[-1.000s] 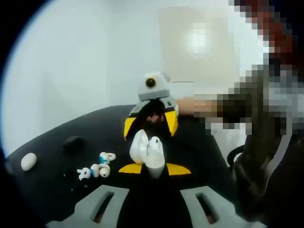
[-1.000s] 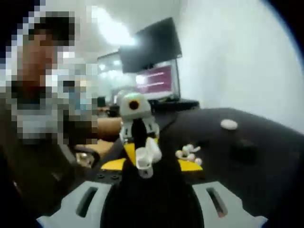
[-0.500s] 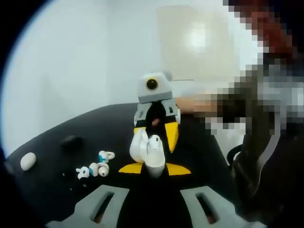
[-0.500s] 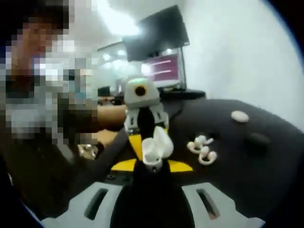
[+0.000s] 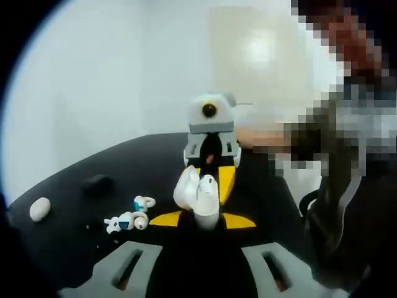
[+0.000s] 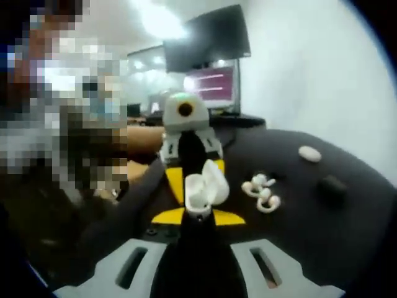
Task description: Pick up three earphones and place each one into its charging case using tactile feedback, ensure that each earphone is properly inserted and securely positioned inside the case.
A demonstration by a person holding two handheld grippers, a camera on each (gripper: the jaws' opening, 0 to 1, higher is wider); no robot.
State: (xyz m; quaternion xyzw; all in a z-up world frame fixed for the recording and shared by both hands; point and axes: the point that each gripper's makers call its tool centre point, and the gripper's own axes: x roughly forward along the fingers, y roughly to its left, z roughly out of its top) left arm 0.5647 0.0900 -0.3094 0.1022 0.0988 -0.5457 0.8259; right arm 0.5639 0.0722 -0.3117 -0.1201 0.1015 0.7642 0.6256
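- The left gripper (image 5: 201, 220) is pointing straight at the right gripper (image 5: 211, 162), nose to nose over the black table (image 5: 68, 248).
- A white charging case (image 5: 198, 194) is sitting right at the tips of the left gripper's jaws, between its two yellow pads and clear of the tabletop.
- In the right gripper view the same case (image 6: 202, 189) is standing just past that gripper's (image 6: 198, 216) own tips, with its lid tipped open and the hollow facing the camera.
- The left gripper (image 6: 186, 155) is looming right behind the case there, one yellow jaw running down along the case's side and the other hidden behind it.
- Both pairs of jaws are standing only slightly wider than the case. I cannot tell which pair is actually pinching it, or whether both are.
- The earphones (image 5: 131, 215) are lying loose on the table, off to the left of the left gripper's tips and a little short of them.
- From the right gripper they (image 6: 261, 192) are clustering just right of its jaws, near the case but apart from it.
- A small white oval thing (image 6: 309, 153) and a dark lump (image 6: 333, 184) are resting farther out to that gripper's right.
- A person's sleeve (image 5: 338, 186) is hanging at the left gripper's right.
- A lit screen (image 6: 213, 84) is glowing beyond the table.
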